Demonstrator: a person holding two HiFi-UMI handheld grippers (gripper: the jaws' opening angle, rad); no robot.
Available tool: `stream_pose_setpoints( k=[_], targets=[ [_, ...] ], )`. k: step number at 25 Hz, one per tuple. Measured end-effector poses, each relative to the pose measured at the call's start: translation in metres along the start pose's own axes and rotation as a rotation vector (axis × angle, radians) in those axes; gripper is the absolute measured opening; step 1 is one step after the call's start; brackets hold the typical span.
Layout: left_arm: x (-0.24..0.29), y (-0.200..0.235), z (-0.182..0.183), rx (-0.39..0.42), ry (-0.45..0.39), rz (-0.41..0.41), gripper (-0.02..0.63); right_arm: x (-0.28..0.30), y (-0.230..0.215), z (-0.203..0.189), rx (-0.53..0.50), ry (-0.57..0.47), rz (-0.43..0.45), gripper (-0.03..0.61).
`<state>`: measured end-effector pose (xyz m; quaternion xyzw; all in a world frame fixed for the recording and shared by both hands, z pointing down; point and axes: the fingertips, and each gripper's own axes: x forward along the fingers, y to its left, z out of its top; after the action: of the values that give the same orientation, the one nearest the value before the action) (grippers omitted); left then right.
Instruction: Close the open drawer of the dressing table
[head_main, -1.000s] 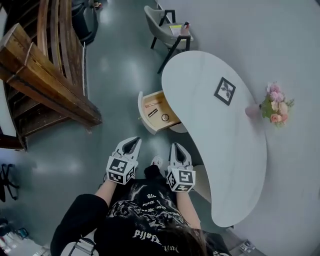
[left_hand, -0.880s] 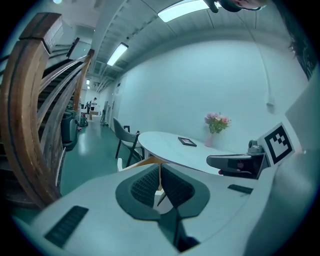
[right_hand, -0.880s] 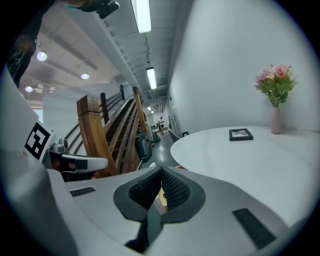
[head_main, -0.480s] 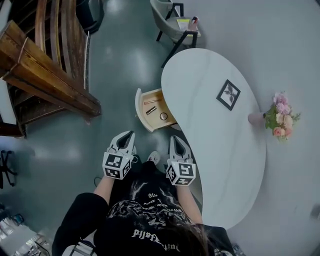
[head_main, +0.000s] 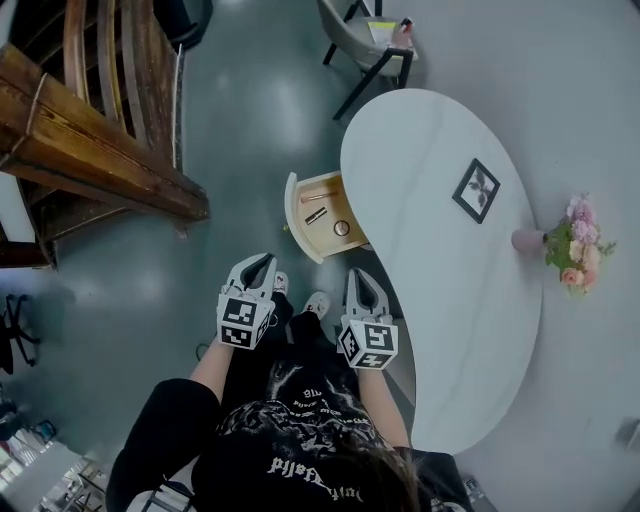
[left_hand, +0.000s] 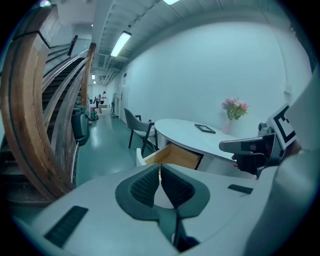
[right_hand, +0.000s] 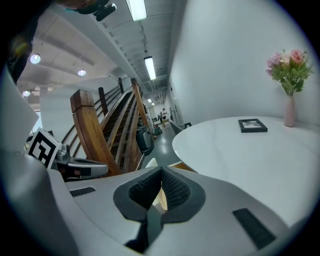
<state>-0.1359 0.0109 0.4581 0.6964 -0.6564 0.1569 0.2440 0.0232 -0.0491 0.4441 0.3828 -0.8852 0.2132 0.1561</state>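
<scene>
The white kidney-shaped dressing table (head_main: 440, 300) has one wooden drawer (head_main: 325, 212) pulled out to its left, its white front (head_main: 292, 215) facing the floor space. Inside lie a small dark bar and a round object. Both grippers hang in front of the person, short of the drawer and touching nothing. My left gripper (head_main: 262, 262) is shut and empty, below and left of the drawer front. My right gripper (head_main: 357, 275) is shut and empty, just below the drawer beside the table's edge. The left gripper view shows the drawer (left_hand: 175, 156) beyond the left gripper's closed tips (left_hand: 160, 167).
A wooden staircase (head_main: 90, 130) fills the left side. A grey chair (head_main: 365, 35) stands beyond the table's far end. On the tabletop are a picture frame (head_main: 476, 190) and a vase of pink flowers (head_main: 575, 245). The person's shoes (head_main: 315, 300) are on the green floor between the grippers.
Both grippers have moved a little forward and lower toward the drawer as the person steps closer. Their jaws stay shut. The drawer stays open.
</scene>
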Motion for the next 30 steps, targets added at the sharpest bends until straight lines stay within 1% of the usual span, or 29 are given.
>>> stream_pose_setpoints(
  k=[2, 6, 9, 14, 19, 23, 28, 30],
  targets=[
    [0.007, 0.005, -0.002, 0.019, 0.019, -0.014, 0.028, 0.007, 0.003, -0.003, 0.001, 0.017, -0.008, 0.026],
    [0.022, 0.017, -0.004, 0.018, 0.051, -0.088, 0.028, 0.020, 0.011, -0.005, 0.005, 0.031, -0.038, 0.026],
    [0.033, 0.027, -0.008, 0.030, 0.072, -0.111, 0.028, 0.029, 0.013, -0.011, 0.007, 0.054, -0.055, 0.026],
    [0.056, 0.039, -0.015, 0.078, 0.109, -0.179, 0.028, 0.043, 0.012, -0.017, 0.017, 0.073, -0.090, 0.026],
    [0.078, 0.046, -0.037, 0.104, 0.181, -0.237, 0.029, 0.055, 0.006, -0.023, 0.027, 0.087, -0.120, 0.026],
    [0.094, 0.054, -0.055, 0.123, 0.232, -0.269, 0.029, 0.066, 0.013, -0.030, 0.040, 0.094, -0.135, 0.026],
    [0.121, 0.054, -0.075, 0.196, 0.255, -0.310, 0.029, 0.073, 0.011, -0.044, 0.049, 0.115, -0.157, 0.026],
    [0.130, 0.056, -0.082, 0.191, 0.271, -0.322, 0.029, 0.074, 0.011, -0.052, 0.057, 0.130, -0.161, 0.026]
  ],
)
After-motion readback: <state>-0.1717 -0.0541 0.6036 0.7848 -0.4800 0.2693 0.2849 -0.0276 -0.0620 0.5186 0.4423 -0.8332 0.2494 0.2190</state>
